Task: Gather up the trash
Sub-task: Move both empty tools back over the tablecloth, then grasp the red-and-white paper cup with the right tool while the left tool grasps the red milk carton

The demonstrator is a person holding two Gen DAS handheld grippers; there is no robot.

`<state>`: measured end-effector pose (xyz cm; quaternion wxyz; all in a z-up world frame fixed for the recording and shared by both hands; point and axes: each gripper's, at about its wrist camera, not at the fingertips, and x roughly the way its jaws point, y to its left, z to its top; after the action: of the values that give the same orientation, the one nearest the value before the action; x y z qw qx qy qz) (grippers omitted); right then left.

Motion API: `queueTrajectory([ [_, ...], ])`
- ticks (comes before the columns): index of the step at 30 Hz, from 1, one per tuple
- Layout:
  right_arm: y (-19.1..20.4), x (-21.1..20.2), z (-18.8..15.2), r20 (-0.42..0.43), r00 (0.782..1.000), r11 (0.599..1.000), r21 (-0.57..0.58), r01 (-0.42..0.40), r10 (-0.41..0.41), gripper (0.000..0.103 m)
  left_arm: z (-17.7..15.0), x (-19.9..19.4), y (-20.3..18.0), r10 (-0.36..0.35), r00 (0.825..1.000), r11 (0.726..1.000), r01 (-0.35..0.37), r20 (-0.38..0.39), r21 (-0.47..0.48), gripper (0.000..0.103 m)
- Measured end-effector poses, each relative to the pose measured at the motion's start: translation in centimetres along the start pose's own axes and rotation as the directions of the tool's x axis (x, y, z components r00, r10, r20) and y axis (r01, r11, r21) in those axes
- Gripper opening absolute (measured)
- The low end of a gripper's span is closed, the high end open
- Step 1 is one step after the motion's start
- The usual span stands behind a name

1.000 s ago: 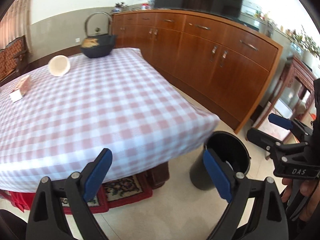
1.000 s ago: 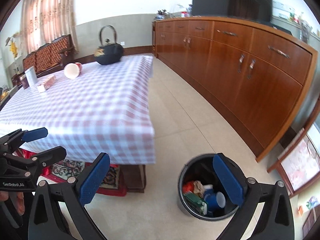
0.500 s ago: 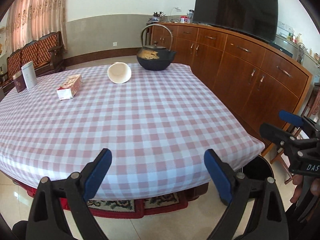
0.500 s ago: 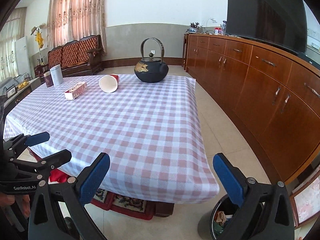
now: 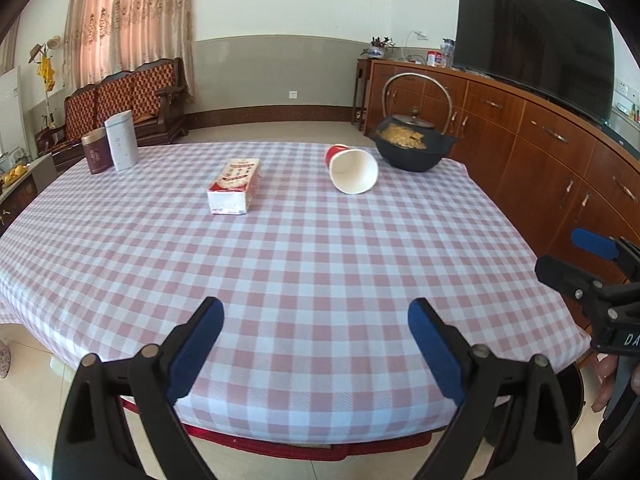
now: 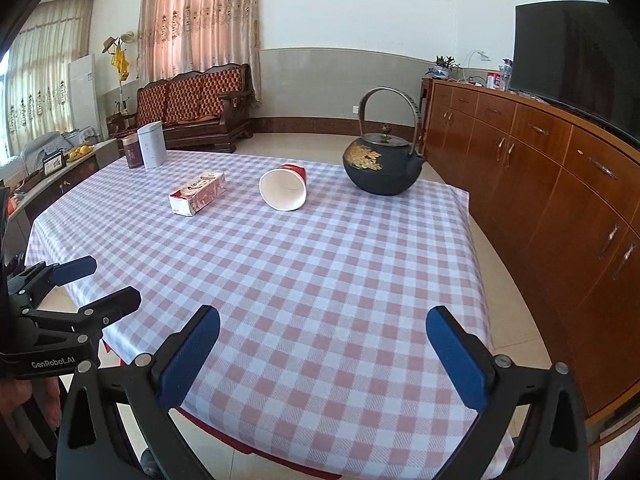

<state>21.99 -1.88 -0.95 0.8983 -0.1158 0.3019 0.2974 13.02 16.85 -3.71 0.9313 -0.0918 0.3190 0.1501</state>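
A red paper cup point(image 5: 354, 170) point(image 6: 284, 189) lies on its side on the checked tablecloth point(image 5: 300, 264) point(image 6: 320, 272), its white mouth facing me. Left of it lies a small red-and-white carton point(image 5: 235, 186) point(image 6: 197, 193). My left gripper point(image 5: 316, 344) hangs open over the table's near edge, nothing between its blue pads. My right gripper point(image 6: 323, 350) is open too, empty, over the near right part of the table. Each gripper shows at the side of the other's view. Only the dark rim of the trash bin point(image 5: 576, 392) peeks from under the table's right corner.
A black iron teapot point(image 5: 412, 148) point(image 6: 382, 168) stands at the far right of the table. Two tins point(image 5: 112, 146) point(image 6: 146, 151) stand at the far left corner. A long wooden sideboard point(image 6: 560, 184) with a TV point(image 5: 536, 48) runs along the right. A wooden sofa point(image 6: 196, 108) stands beyond.
Both views have swung from the bin on the floor up and left onto the table top. The cup, carton and teapot now lie ahead; the bin has nearly left view. Both grippers stayed open.
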Motion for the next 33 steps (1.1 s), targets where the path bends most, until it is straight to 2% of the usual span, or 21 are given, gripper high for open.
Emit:
queueTrajectory([
  [6,1.4,4.0,2.9,-0.021,0.999,0.999,-0.002,-0.049,0.049,0.103,1.9,2.8,3.0,0.045,0.999,0.999,-0.046,-0.011,-0.027,0.094],
  [15,2.6,12.1,7.5,-0.067,0.996,0.999,0.008,-0.053,0.053,0.103,5.5,7.9,6.6,0.110,0.994,0.992,-0.111,-0.012,-0.062,0.094],
  [24,2.9,19.6,10.0,-0.119,0.992,0.999,-0.013,-0.033,0.031,0.103,8.0,13.8,8.0,0.123,0.990,0.990,-0.127,-0.069,-0.060,0.094],
  [33,4.5,24.8,12.1,-0.142,0.988,0.998,-0.008,-0.062,0.061,0.103,10.1,16.9,8.3,0.099,0.989,0.992,-0.107,-0.107,-0.072,0.092],
])
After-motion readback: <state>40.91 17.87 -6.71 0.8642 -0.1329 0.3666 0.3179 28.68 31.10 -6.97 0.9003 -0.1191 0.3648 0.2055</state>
